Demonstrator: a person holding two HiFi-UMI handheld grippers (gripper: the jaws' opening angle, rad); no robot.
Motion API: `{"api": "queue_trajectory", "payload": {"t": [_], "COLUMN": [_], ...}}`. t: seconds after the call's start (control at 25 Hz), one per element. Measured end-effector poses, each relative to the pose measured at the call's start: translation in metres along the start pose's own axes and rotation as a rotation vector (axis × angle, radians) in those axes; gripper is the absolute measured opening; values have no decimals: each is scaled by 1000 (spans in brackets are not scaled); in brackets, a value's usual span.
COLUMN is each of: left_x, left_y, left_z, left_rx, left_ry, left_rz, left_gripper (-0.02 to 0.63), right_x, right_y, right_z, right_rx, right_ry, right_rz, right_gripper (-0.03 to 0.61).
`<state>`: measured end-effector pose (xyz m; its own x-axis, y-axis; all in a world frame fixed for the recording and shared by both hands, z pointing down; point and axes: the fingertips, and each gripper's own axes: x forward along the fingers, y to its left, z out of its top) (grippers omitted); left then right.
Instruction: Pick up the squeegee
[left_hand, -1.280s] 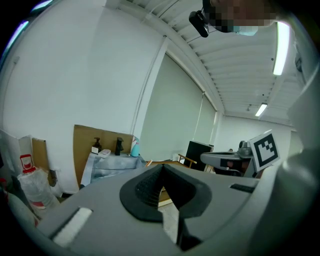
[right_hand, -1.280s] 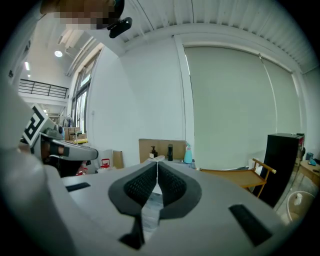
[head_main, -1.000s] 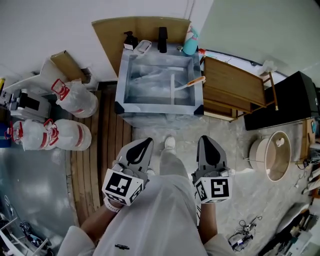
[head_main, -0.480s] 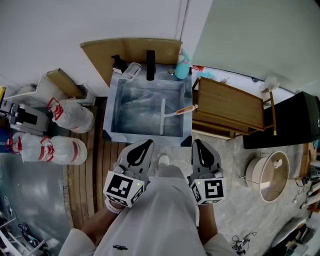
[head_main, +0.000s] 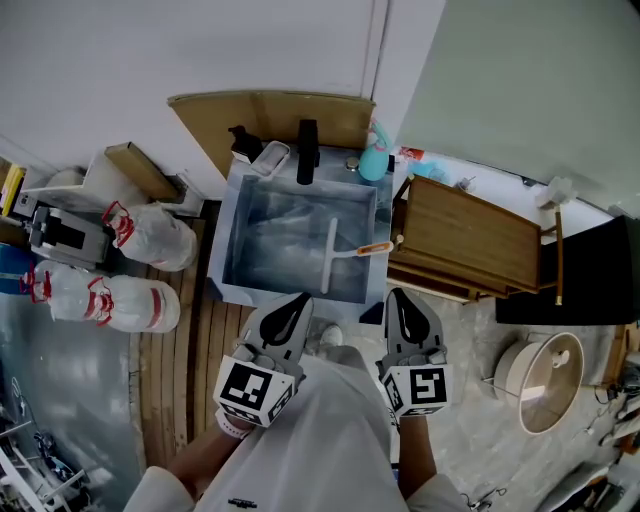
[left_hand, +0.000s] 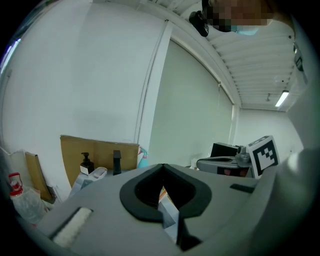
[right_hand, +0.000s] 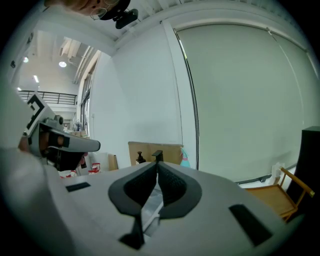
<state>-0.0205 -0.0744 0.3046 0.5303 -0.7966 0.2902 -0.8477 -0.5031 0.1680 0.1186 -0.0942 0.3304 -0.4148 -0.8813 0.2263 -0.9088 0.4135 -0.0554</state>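
Closest in: left gripper (head_main: 297, 302) and right gripper (head_main: 399, 298), jaws pressed together, nothing between them. Just beyond, in the sink (head_main: 232, 230), the squeegee (head_main: 329, 250): blade down in the basin, orange handle (head_main: 374, 248) propped on the right rim. Probably light and stiff, rubber edge soft, perhaps wet and slick; best taken by the orange handle, close to the rim.
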Motion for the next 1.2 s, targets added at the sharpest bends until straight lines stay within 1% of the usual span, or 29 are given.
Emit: {"api": "queue_trajectory", "payload": {"t": [0.28, 0.52, 0.76, 0.96, 1.12, 1.2], "left_x": [12, 20, 36, 52, 63, 70], "left_y": [1, 0, 1, 8, 15, 20], "left_z": [9, 14, 5, -4, -14, -23], "left_rx": [22, 13, 5, -12, 14, 14], "left_ry": [-12, -28, -6, 23, 60, 78], "left_rz": [7, 7, 6, 5, 4, 5], "left_gripper": [5, 5, 5, 5, 5, 5], "right_x": [7, 15, 27, 46, 62, 72], "right_y": [-8, -13, -12, -20, -31, -37], "right_z": [-1, 5, 6, -4, -19, -31], "right_rx": [30, 37, 53, 75, 102, 116], "right_ry": [12, 3, 12, 28, 51, 71], "right_rz": [-1, 9, 20, 19, -14, -30], "right_gripper": [8, 8, 8, 8, 9, 9]}}
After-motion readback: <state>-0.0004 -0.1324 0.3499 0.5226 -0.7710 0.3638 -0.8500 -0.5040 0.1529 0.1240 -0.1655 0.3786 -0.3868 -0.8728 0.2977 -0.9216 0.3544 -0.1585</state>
